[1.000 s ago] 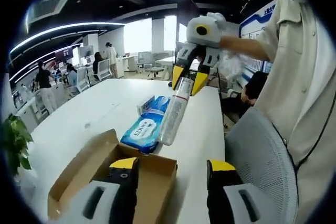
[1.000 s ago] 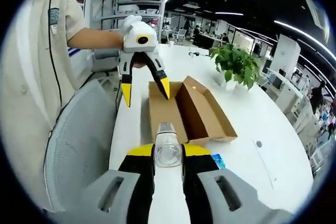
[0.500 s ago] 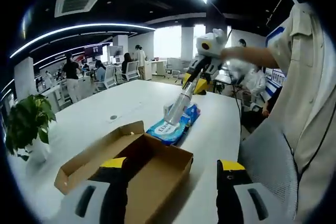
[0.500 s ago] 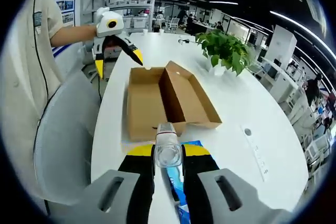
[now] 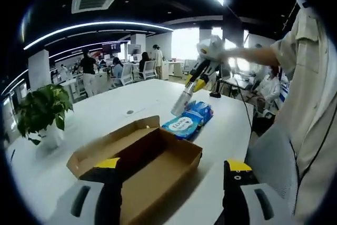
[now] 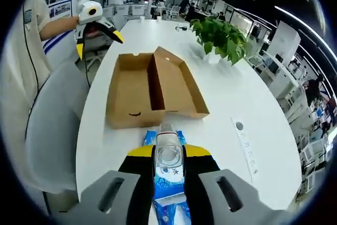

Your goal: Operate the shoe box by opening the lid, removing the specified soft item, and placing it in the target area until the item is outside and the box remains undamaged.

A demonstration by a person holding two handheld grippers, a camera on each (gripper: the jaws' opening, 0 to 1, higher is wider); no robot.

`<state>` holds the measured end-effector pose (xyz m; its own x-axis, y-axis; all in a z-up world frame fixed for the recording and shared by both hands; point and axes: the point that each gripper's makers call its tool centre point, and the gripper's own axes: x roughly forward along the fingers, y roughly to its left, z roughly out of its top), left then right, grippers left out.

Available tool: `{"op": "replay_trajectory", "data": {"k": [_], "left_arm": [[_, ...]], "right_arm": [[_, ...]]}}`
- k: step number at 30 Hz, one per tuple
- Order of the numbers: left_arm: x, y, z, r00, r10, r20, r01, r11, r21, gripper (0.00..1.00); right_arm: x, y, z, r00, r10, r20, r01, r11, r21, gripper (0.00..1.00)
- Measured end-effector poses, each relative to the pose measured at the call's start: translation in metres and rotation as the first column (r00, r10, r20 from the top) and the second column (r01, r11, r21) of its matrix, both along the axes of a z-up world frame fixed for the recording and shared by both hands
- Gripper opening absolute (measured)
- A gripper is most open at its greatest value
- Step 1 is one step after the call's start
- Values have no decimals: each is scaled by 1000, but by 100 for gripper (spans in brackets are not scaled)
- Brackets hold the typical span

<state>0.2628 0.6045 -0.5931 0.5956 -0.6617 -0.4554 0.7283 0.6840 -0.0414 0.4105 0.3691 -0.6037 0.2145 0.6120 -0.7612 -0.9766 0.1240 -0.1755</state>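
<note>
The brown shoe box [image 5: 147, 164] [image 6: 126, 90] lies open on the white table [image 6: 221, 104], its lid [image 6: 176, 85] folded flat beside it; I see nothing inside. My right gripper [image 6: 168, 150] [image 5: 194, 82] is shut on a clear plastic bottle [image 6: 168, 156] [image 5: 181, 101], holding it just above two blue soft packs [image 6: 168, 183] [image 5: 188, 121] that lie on the table beyond the box. My left gripper [image 5: 171, 164] [image 6: 99, 42] hangs open over the box's near end with nothing between its jaws.
A potted plant [image 6: 221, 35] [image 5: 39, 114] stands at the table's far side. A small socket panel [image 6: 245, 151] sits in the tabletop. A grey mesh chair [image 6: 47, 130] and the person's body are at the table's edge. Office desks and people fill the background.
My right gripper has carried the bottle away from the box and out over the blue packs. My left gripper has drawn back from the box, still open.
</note>
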Motion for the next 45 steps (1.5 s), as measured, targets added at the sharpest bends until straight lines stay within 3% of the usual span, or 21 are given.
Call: {"op": "replay_trajectory", "data": {"k": [18,31,45], "left_arm": [[-11,7,4,995,97,0,-97,995,-4,96],[-7,4,0,994,111,-21,-111,994,3,100],[-2,6,-7,993,108,-43,-107,994,23,100]], "right_arm": [[50,-9,-31,1000,-16,-19,13,987,-158,17],[82,-16,-56,999,-33,-25,24,954,-300,17],[88,-17,-81,997,-38,-66,8,917,-399,17]]}}
